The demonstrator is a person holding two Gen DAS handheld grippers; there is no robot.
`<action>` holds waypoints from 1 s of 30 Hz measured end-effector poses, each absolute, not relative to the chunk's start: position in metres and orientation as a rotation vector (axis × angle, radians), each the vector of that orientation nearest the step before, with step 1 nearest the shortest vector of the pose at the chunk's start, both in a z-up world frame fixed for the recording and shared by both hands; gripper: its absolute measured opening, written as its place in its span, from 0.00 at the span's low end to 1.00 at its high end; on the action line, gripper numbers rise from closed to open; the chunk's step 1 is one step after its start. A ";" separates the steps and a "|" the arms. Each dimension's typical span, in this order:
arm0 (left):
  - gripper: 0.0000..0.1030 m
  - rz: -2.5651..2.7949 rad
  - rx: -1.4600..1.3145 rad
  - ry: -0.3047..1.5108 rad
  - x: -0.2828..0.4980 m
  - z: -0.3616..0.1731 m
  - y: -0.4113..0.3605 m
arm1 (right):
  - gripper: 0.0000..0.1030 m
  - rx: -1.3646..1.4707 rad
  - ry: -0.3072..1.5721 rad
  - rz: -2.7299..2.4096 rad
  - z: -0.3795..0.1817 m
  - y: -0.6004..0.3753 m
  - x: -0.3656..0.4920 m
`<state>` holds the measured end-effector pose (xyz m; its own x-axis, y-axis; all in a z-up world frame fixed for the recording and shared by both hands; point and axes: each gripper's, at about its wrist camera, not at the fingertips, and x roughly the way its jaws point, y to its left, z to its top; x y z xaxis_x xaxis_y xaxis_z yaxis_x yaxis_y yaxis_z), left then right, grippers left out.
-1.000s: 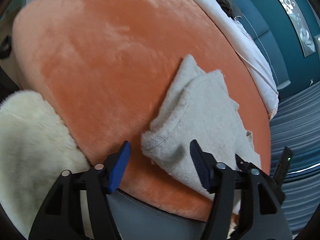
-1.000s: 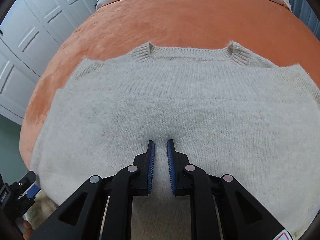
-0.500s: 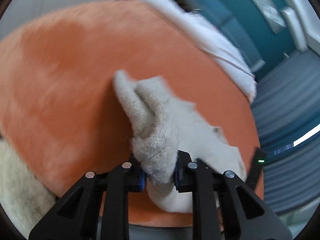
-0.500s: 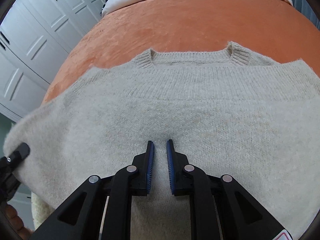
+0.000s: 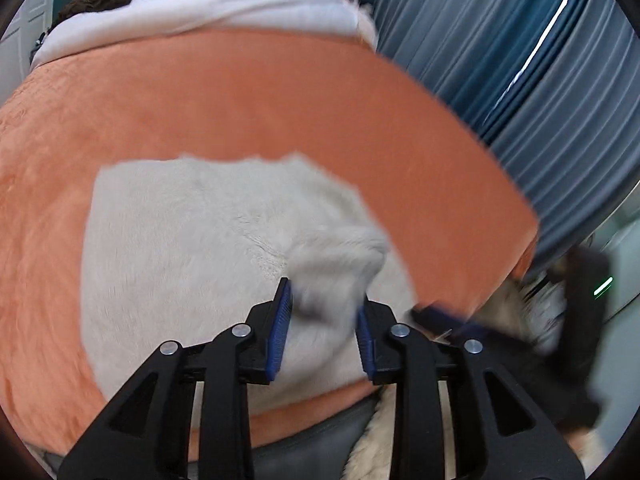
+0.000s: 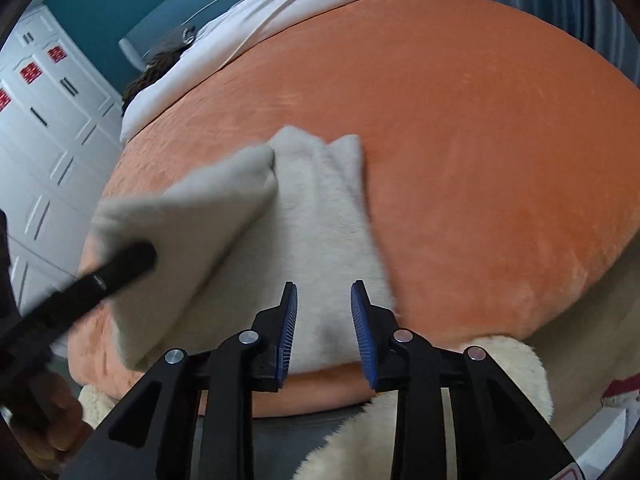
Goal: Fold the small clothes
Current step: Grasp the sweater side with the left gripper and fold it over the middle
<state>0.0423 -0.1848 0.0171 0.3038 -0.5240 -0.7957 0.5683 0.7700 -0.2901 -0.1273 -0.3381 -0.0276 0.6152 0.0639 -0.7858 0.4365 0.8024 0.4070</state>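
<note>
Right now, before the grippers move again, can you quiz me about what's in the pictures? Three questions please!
1. True or false: the sweater lies on a green blanket.
2. Pick one. Which gripper has sweater fabric between its fingers? A) the left gripper B) the right gripper C) neither
3. Fill the gap: the right gripper's jaws are ____, with nothing pinched.

Key:
1. False. The blanket is orange.
2. A.
3. Open.
</note>
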 end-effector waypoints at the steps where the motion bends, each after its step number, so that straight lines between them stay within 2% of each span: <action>1: 0.31 -0.732 0.057 1.048 0.035 0.010 -0.183 | 0.36 0.639 0.890 -0.238 -0.028 -0.346 -0.136; 2: 0.41 -0.732 0.073 1.040 0.026 0.007 -0.179 | 0.38 0.648 0.883 -0.237 -0.027 -0.350 -0.142; 3: 0.50 -0.711 0.107 1.020 0.017 0.006 -0.172 | 0.45 0.655 0.874 -0.230 -0.026 -0.352 -0.145; 4: 0.54 -0.698 0.134 1.003 0.012 0.006 -0.164 | 0.52 0.666 0.862 -0.212 -0.025 -0.353 -0.146; 6: 0.69 -0.637 0.207 0.974 0.006 0.006 -0.149 | 0.60 0.701 0.840 -0.150 -0.021 -0.349 -0.141; 7: 0.71 -0.608 0.228 0.964 0.007 0.007 -0.143 | 0.64 0.725 0.835 -0.112 -0.020 -0.346 -0.132; 13: 0.77 -0.468 0.283 1.028 0.018 -0.025 -0.104 | 0.70 0.844 0.859 0.041 -0.018 -0.315 -0.081; 17: 0.79 -0.393 0.266 1.088 0.030 -0.050 -0.092 | 0.71 0.810 0.959 0.013 -0.025 -0.302 -0.056; 19: 0.74 -0.379 0.188 1.146 0.042 -0.059 -0.080 | 0.72 0.787 0.993 0.005 -0.030 -0.295 -0.042; 20: 0.62 -0.386 0.157 1.166 0.045 -0.061 -0.075 | 0.71 0.775 1.005 0.014 -0.033 -0.291 -0.033; 21: 0.47 -0.392 0.132 1.180 0.046 -0.062 -0.072 | 0.60 0.762 1.015 0.017 -0.034 -0.287 -0.029; 22: 0.36 -0.407 0.102 1.188 0.048 -0.061 -0.067 | 0.28 0.734 1.023 0.015 -0.034 -0.282 -0.023; 23: 0.20 -0.417 0.060 1.192 0.050 -0.057 -0.062 | 0.24 0.701 1.019 0.014 -0.030 -0.279 -0.021; 25: 0.14 -0.439 -0.016 1.177 0.052 -0.045 -0.053 | 0.20 0.651 0.888 0.047 0.005 -0.276 -0.027; 28: 0.12 -0.464 -0.047 1.137 0.054 -0.025 -0.046 | 0.18 0.690 0.626 0.150 0.065 -0.290 -0.068; 30: 0.11 -0.477 -0.025 1.139 0.056 -0.028 -0.050 | 0.18 0.640 0.593 0.062 0.065 -0.304 -0.089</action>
<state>0.0556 -0.0495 -0.0276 0.3301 -0.3769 -0.8654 0.3520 0.8998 -0.2577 -0.0888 -0.3036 0.0648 0.8331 0.2327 -0.5018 0.1234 0.8061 0.5788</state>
